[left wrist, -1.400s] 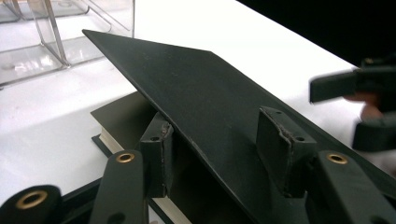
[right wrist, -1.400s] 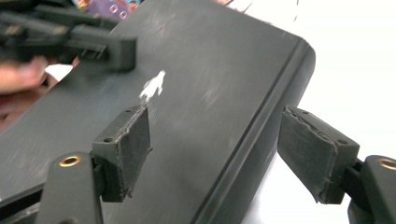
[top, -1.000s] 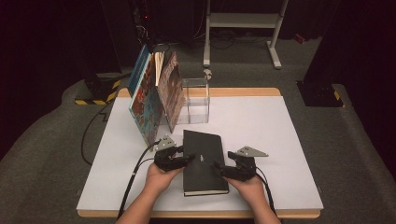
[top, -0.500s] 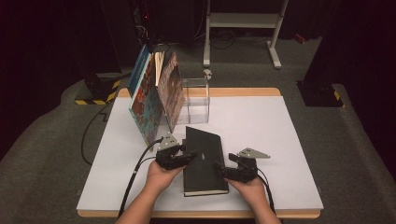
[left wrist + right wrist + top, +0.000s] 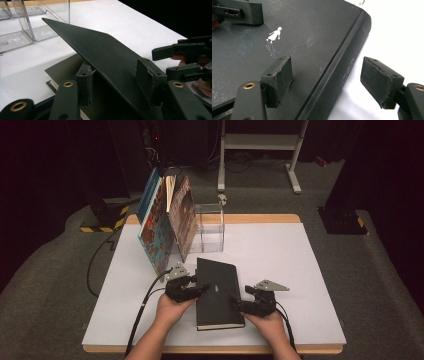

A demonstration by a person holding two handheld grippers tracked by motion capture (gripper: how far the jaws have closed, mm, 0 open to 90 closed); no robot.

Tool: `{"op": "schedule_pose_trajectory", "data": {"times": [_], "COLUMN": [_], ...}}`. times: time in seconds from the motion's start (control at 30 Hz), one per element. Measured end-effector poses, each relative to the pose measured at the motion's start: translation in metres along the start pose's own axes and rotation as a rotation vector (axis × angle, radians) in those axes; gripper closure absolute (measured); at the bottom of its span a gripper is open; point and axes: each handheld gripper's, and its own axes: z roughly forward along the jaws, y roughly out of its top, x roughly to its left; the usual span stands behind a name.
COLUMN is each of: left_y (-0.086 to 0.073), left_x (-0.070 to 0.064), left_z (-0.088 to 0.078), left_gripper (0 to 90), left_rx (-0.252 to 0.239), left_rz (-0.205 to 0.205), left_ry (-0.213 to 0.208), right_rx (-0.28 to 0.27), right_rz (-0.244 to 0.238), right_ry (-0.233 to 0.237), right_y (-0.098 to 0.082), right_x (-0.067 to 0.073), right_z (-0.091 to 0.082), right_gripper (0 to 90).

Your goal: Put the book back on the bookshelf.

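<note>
The black book [image 5: 218, 292] lies flat on the white table [image 5: 280, 270], in front of the clear acrylic stand [image 5: 209, 226] and the leaning picture books [image 5: 167, 222]. The left gripper [image 5: 200, 288] sits at the book's left edge; its jaws, which have just been opening a little, straddle the front cover [image 5: 100, 50] and have it raised off the page block, seemingly to open it, though whether the pads actually pinch is hard to tell. The right gripper [image 5: 235, 303] straddles the book's spine side with jaws spread and nothing clamped, one pad [image 5: 279, 75] over the cover, probably steadying the book.
</note>
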Motion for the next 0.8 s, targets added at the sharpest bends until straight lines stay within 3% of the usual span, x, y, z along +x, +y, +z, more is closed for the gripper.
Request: {"op": "schedule_pose_trajectory", "data": {"times": [0.3, 0.6, 0.8], "left_y": [-0.001, -0.002, -0.002], "left_x": [0.006, 0.011, 0.014], "left_z": [-0.002, -0.007, -0.007], "left_gripper": [50.2, 45.4, 45.5], "left_rx": [0.014, 0.026, 0.042], "left_rz": [-0.022, 0.002, -0.007], "left_ry": [-0.016, -0.015, -0.019], "right_rx": [0.006, 0.006, 0.009], "right_rz": [0.000, 0.000, -0.004], "right_ry": [0.002, 0.003, 0.002], "right_y": [-0.001, -0.002, -0.002], "right_x": [0.000, 0.001, 0.001], "right_z": [-0.001, 0.000, 0.001], "right_gripper": [24.8, 24.9, 24.9]}}
